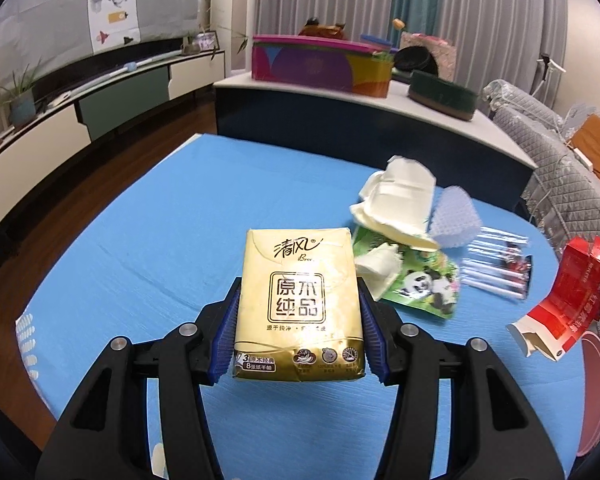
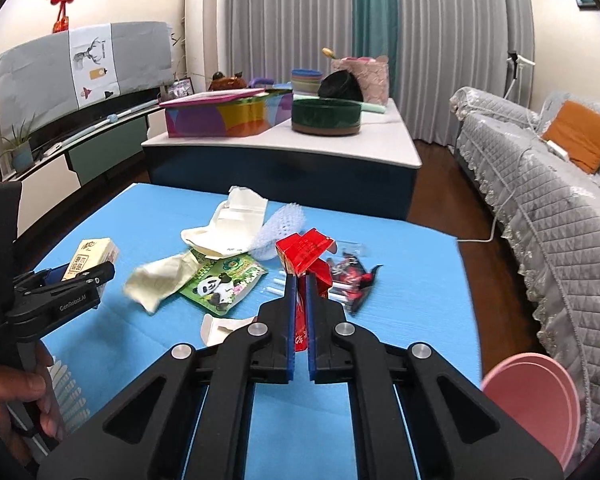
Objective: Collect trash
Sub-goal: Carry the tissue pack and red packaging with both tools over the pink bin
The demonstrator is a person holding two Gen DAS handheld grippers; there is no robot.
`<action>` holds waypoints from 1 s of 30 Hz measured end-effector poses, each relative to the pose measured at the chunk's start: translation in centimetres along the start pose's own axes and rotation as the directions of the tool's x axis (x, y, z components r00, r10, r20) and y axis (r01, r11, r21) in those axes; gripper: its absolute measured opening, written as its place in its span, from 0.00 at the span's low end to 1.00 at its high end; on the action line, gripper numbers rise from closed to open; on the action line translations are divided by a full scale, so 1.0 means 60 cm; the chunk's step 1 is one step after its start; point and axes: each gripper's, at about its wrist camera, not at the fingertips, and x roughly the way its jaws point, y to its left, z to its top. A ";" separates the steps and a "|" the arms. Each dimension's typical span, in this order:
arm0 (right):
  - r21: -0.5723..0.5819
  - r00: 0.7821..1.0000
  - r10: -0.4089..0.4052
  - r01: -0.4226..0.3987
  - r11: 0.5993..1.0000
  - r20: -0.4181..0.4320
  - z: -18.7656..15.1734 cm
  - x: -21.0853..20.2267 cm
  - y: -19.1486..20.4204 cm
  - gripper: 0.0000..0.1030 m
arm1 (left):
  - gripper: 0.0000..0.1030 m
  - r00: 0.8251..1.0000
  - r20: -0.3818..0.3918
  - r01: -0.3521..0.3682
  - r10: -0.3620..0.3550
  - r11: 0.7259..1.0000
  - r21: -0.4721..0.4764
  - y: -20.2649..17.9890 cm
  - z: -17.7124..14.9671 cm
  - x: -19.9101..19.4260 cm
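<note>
Trash pickup under way: the left gripper [image 1: 300,312] pinches a gold tissue pack [image 1: 298,304], the right gripper [image 2: 300,304] is pressed together on a red carton [image 2: 306,256], both above the blue table [image 2: 412,280]. Next, probably carry both to the pink bin [image 2: 540,396] at the table's edge.
</note>
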 end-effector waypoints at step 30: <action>0.135 0.978 -0.199 0.189 0.973 0.065 -0.044 -0.147 -0.123 0.05 | 0.50 0.972 0.105 0.185 -0.209 0.961 0.203 -0.132 -0.033 -0.095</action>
